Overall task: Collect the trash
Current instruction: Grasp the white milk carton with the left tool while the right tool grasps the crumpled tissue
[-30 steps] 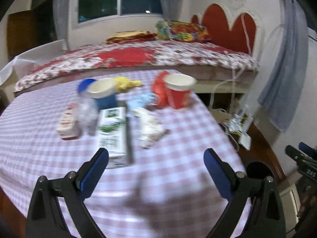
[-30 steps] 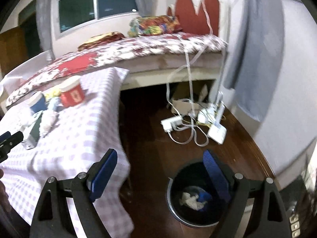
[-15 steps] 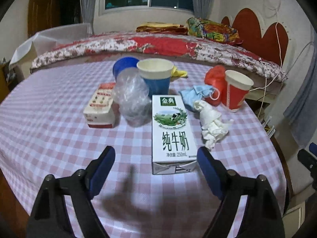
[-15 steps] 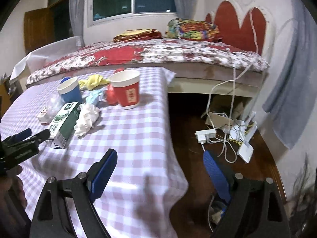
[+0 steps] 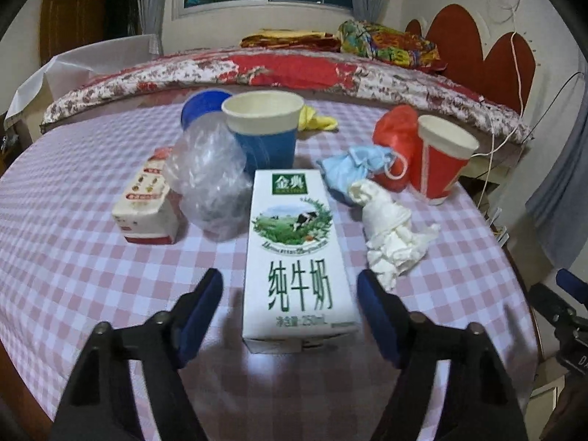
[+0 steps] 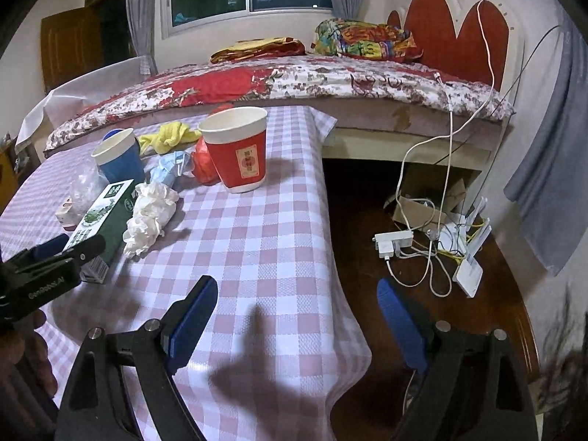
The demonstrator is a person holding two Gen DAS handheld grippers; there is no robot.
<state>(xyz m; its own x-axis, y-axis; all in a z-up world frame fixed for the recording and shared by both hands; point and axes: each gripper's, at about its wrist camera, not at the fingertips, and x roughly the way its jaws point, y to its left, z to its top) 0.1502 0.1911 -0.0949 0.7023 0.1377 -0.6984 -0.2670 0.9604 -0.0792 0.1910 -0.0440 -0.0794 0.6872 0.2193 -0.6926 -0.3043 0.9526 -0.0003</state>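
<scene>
Left wrist view: left gripper [image 5: 290,307] straddles the near end of the milk carton [image 5: 297,257], which lies flat and lengthwise on the checked tablecloth [image 5: 73,257]. Jaws are closing, carton between them, pads not yet touching its sides, so no grip yet. Lined up along the carton's long axis, probably to pinch across its narrow width. Behind it: blue paper cup [image 5: 262,132], crumpled clear plastic [image 5: 209,180], small snack box [image 5: 149,198], white tissue wad [image 5: 391,231], blue face mask [image 5: 352,163], red bag [image 5: 395,147], red paper cup [image 5: 441,160], all trash clustered mid-table.

Right wrist view: right gripper [image 6: 296,316] hangs over the table's edge, jaws wide apart, nothing between them; likely waiting its turn. Left gripper's tips sit beside the carton at left. No bin visible in either view.
</scene>
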